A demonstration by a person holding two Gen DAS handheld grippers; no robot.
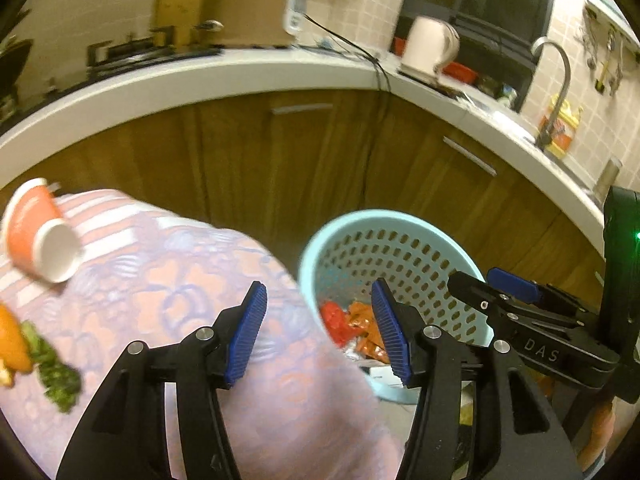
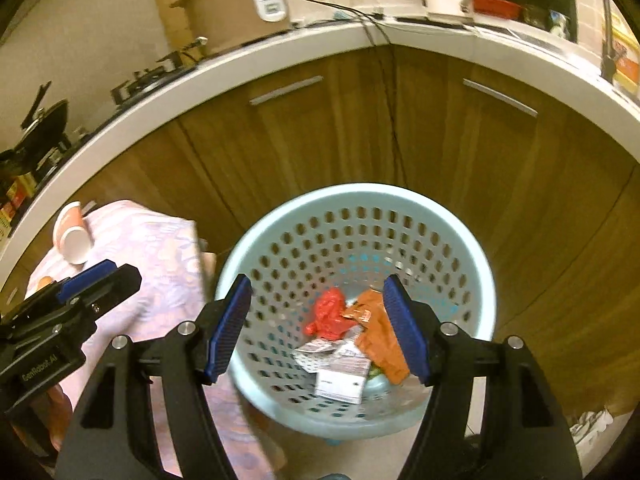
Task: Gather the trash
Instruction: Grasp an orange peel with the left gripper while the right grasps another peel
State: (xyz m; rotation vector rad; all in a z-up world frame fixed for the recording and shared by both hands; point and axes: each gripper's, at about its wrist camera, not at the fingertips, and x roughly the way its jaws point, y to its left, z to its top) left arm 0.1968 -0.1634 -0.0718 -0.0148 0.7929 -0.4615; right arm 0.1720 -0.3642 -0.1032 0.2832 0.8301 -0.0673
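A light blue perforated basket [image 2: 460, 248] stands on the floor and holds red [image 2: 330, 314], orange [image 2: 380, 336] and white wrappers. My right gripper [image 2: 318, 326] is open and empty, hovering over the basket. My left gripper [image 1: 318, 332] is open and empty, over the edge of a pink patterned cloth [image 1: 192, 280], left of the basket [image 1: 404, 240]. On the cloth lie nested orange and white paper cups [image 1: 38, 232], orange peel [image 1: 12, 340] and green vegetable scraps [image 1: 56, 372]. The cups also show in the right wrist view [image 2: 72, 232].
Wooden cabinets [image 2: 320, 128] under a white counter [image 1: 200, 76] curve behind the basket. On the counter stand a rice cooker [image 1: 256, 4], a white kettle [image 1: 430, 44] and a tap [image 1: 554, 88]. A black cable [image 2: 394, 120] hangs down the cabinet front.
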